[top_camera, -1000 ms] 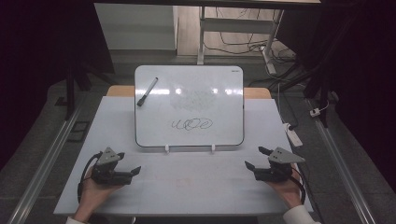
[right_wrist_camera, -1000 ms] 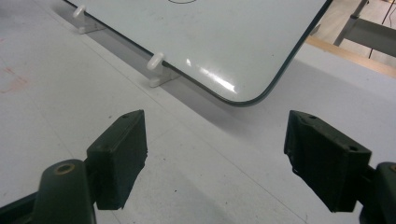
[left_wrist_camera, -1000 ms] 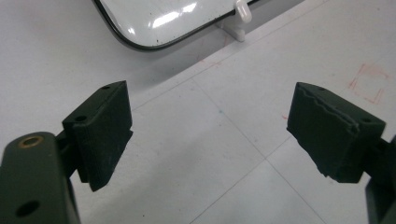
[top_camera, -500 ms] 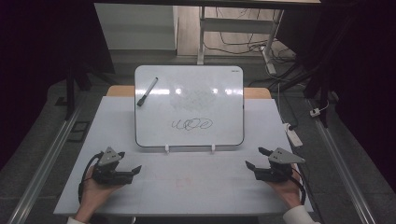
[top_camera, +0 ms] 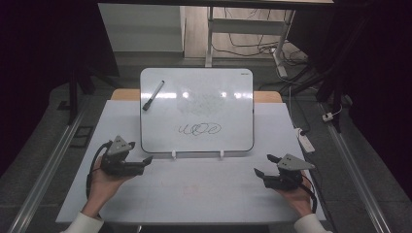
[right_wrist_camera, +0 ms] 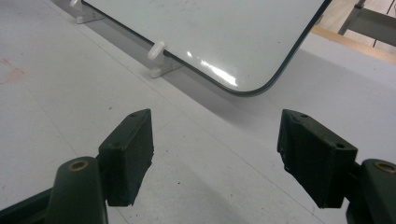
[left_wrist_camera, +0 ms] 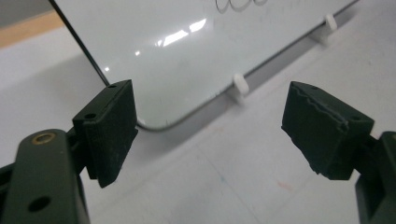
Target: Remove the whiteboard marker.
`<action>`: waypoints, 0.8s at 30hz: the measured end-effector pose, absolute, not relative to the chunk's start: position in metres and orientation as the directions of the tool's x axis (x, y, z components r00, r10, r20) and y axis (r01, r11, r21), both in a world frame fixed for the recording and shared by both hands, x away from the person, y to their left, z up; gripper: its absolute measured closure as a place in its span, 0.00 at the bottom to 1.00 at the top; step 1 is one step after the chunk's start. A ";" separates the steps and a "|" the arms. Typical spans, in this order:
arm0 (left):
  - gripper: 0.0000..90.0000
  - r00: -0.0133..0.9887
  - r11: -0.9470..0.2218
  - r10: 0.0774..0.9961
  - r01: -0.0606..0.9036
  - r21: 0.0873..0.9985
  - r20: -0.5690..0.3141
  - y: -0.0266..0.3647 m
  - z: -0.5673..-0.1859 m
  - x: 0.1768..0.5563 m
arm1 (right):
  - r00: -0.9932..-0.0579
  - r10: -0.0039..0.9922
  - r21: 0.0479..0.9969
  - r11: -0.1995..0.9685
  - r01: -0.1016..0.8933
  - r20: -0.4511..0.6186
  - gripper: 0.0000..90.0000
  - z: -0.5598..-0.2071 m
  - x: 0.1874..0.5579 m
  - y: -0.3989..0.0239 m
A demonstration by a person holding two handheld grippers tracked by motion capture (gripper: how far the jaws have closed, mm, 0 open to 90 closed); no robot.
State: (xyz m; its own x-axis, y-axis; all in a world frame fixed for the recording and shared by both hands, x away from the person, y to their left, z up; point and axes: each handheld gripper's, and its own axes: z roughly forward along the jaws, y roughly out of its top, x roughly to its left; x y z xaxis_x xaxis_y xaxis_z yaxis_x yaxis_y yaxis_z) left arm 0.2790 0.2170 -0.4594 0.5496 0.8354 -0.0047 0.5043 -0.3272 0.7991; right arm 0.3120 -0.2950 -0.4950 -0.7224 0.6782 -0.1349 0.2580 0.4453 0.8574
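Both idle low in frame: my left gripper (top_camera: 145, 160) and right gripper (top_camera: 262, 166) spread wide, holding nothing. Whiteboard (top_camera: 197, 109) stands mid-frame on two white clips (top_camera: 173, 155), scribble (top_camera: 199, 129) near its bottom. Marker (top_camera: 153, 95) sits upper left on the board. Approach the marker from above, avoid nudging the board off its clips.

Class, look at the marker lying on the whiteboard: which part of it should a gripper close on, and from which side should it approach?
Grip the marker at mid-barrel, coming down from above with the jaws across its width. It lies flat and slanted on the tilted whiteboard, near the top left corner, so nothing can slip beneath it. The left gripper, open, is probably the nearer one.
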 end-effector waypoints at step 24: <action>0.29 0.498 -0.329 0.864 0.450 0.830 0.073 0.198 -0.395 0.361 | -0.729 0.670 0.835 0.476 0.277 -0.140 0.31 -0.501 0.314 -0.293</action>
State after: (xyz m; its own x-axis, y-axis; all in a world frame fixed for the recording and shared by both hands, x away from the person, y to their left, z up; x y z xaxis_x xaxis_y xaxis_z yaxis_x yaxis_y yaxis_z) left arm 0.3613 0.1982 -0.3946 0.4978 0.8642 0.0728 0.4501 -0.3292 0.8301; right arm 0.3140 -0.2929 -0.5013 -0.7294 0.6696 -0.1398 0.2767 0.4758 0.8349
